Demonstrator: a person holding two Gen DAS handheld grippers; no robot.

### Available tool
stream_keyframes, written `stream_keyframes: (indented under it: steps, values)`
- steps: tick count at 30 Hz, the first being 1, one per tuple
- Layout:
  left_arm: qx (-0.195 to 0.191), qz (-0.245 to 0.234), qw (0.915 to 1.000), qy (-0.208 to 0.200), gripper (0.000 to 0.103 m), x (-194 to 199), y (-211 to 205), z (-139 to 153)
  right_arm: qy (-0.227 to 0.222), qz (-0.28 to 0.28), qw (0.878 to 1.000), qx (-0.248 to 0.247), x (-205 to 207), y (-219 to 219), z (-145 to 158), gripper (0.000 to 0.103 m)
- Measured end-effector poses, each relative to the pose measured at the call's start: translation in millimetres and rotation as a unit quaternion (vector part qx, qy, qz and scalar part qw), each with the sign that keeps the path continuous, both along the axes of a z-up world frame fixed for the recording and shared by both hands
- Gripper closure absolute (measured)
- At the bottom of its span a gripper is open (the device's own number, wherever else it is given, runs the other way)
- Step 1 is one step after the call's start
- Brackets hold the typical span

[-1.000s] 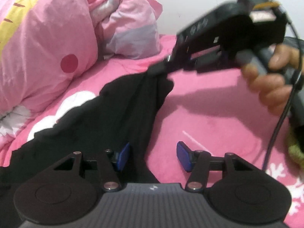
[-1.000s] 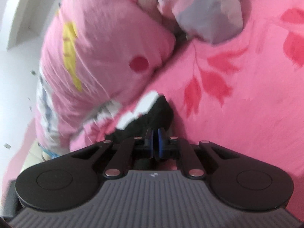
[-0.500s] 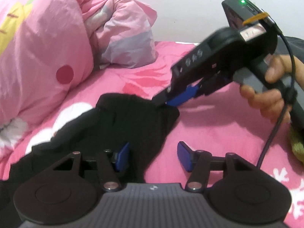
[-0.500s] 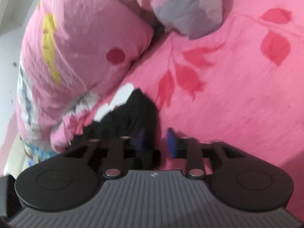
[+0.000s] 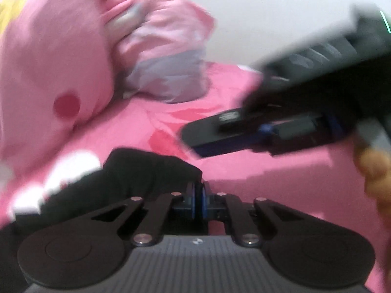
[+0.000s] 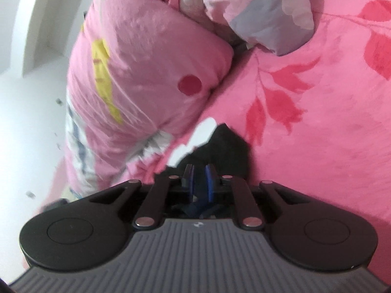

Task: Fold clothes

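A black garment [image 5: 146, 171] lies crumpled on the pink bed sheet [image 5: 281, 171]. My left gripper [image 5: 198, 191] is shut, its blue pads pinched together on the garment's right edge. In the left wrist view my right gripper [image 5: 193, 139] hovers, blurred, just above and to the right of the garment, apart from it, held by a person's hand [image 5: 374, 168]. In its own view the right gripper [image 6: 199, 178] has its jaws closing with a narrow gap left and nothing between the pads. There the garment [image 6: 227, 144] lies just beyond the tips.
A big pink pillow [image 5: 48, 73] with a red dot lies left of the garment, also in the right wrist view [image 6: 146, 73]. A crumpled pink and grey quilt [image 5: 168, 68] sits behind it. The floral sheet [image 6: 317, 134] stretches to the right. A white wall [image 5: 268, 12] backs the bed.
My left gripper went from wide open to shut and slid to the garment's right edge. My right gripper let go of the garment's corner, opened, lifted off it, and has narrowed again.
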State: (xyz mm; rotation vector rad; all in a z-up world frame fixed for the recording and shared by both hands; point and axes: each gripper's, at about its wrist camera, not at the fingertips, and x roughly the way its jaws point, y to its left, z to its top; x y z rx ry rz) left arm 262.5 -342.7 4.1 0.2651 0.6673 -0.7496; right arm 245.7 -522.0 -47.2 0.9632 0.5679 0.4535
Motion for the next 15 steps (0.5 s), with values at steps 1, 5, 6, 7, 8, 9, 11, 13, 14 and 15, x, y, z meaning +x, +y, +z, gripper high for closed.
stream_keyframes:
  steps: [1, 5, 6, 7, 8, 9, 11, 13, 14, 15]
  values:
    - [-0.047, 0.010, 0.9983, 0.033, 0.097, 9.3, 13.8, 2.8, 0.003, -0.009, 1.000, 0.015, -0.3, -3.9, -2.3, 0.091]
    - [-0.222, 0.053, 0.9589, 0.168, 0.097, 46.6, 71.8, 1.1, 0.028, -0.042, 0.997, 0.059, 0.4, -18.0, -14.2, 0.073]
    - [-0.257, 0.062, 0.9445, 0.195, 0.097, 53.3, 84.0, -2.5, 0.041, -0.046, 0.995, 0.072, 2.4, -20.4, -19.7, 0.068]
    - [-0.289, 0.069, 0.9289, 0.220, 0.097, 59.5, 95.6, -6.4, 0.050, -0.042, 0.994, 0.089, 5.0, -20.8, -25.2, 0.057]
    - [-0.314, 0.072, 0.9165, 0.238, 0.097, 63.5, 104.5, -9.9, 0.059, -0.038, 0.992, 0.106, 7.7, -21.1, -30.7, 0.053]
    - [-0.334, 0.071, 0.9063, 0.249, 0.097, 66.0, 111.4, -12.9, 0.068, -0.034, 0.989, 0.123, 10.4, -21.4, -36.1, 0.053]
    - [-0.369, 0.066, 0.8877, 0.267, 0.097, 69.4, 122.8, -17.3, 0.075, -0.021, 0.986, 0.149, 15.1, -17.6, -42.4, 0.052]
    - [-0.389, 0.058, 0.8767, 0.277, 0.097, 73.0, 127.2, -21.4, 0.076, -0.009, 0.983, 0.166, 21.0, -10.8, -44.5, 0.052]
    - [-0.394, 0.054, 0.8732, 0.282, 0.097, 74.5, 127.1, -23.1, 0.076, -0.002, 0.981, 0.177, 25.7, -7.0, -44.8, 0.052]
    - [-0.397, 0.050, 0.8703, 0.287, 0.097, 75.8, 126.3, -24.5, 0.075, 0.006, 0.979, 0.188, 30.4, -3.3, -45.0, 0.052]
